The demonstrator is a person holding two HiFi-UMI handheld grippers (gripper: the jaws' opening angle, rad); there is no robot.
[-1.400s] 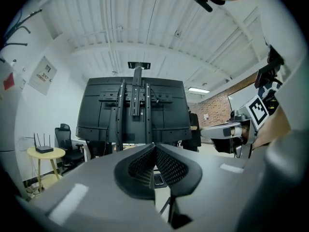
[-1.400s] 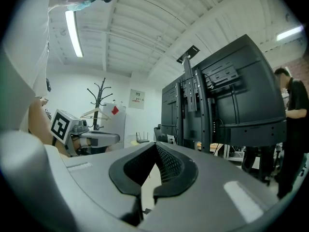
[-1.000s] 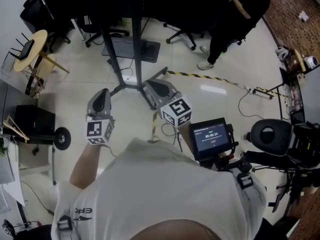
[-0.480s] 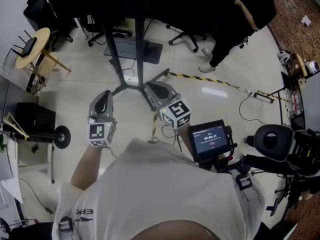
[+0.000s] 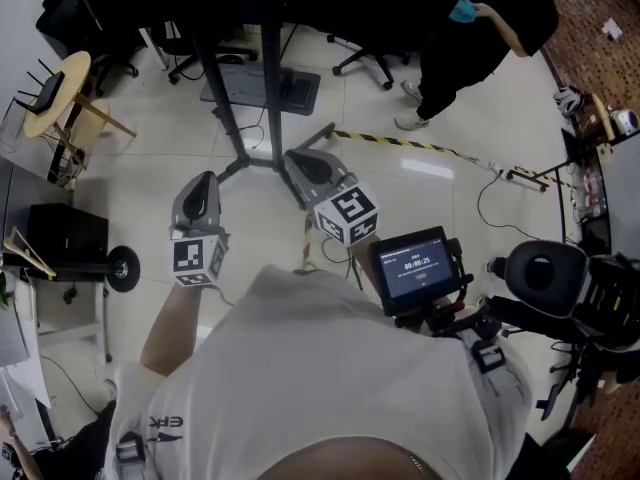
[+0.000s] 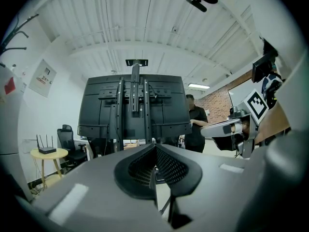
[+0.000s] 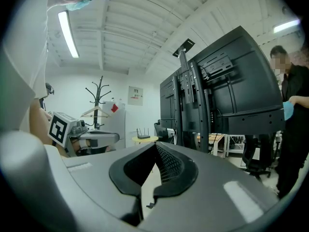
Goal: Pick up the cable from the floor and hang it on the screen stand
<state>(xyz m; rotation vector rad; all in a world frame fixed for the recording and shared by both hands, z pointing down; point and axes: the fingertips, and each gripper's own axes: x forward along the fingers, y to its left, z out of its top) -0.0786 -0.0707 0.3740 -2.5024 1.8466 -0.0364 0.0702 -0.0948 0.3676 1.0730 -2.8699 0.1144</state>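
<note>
Progress on the task looks close to nil. Nothing hangs on the screen stand (image 5: 271, 78), and neither tool carries anything. The left tool (image 5: 206, 182) hovers above the floor (image 5: 160, 168) on the person's side of the stand's foot, its jaws pressed together with nothing between them. The right tool (image 5: 294, 160) is just beside that foot, likewise closed tight and empty. Both gripper views look level at the back of the stand, not down at the floor.

One thin dark cable (image 5: 479, 206) lies loose on the floor well apart from the stand, out past the far end of the striped floor strip (image 5: 410, 146) that runs away from the stand's foot. Other thin leads show nearer the foot, and I cannot tell which one the task means.

By my reading every step is left to do. A tool has to open, go down to the cable, close on it, lift it, carry it to the stand and drape it over some part of the frame. Both tools are shut and held above the floor, so this looks like the approach at most, not yet the pick-up.
</note>
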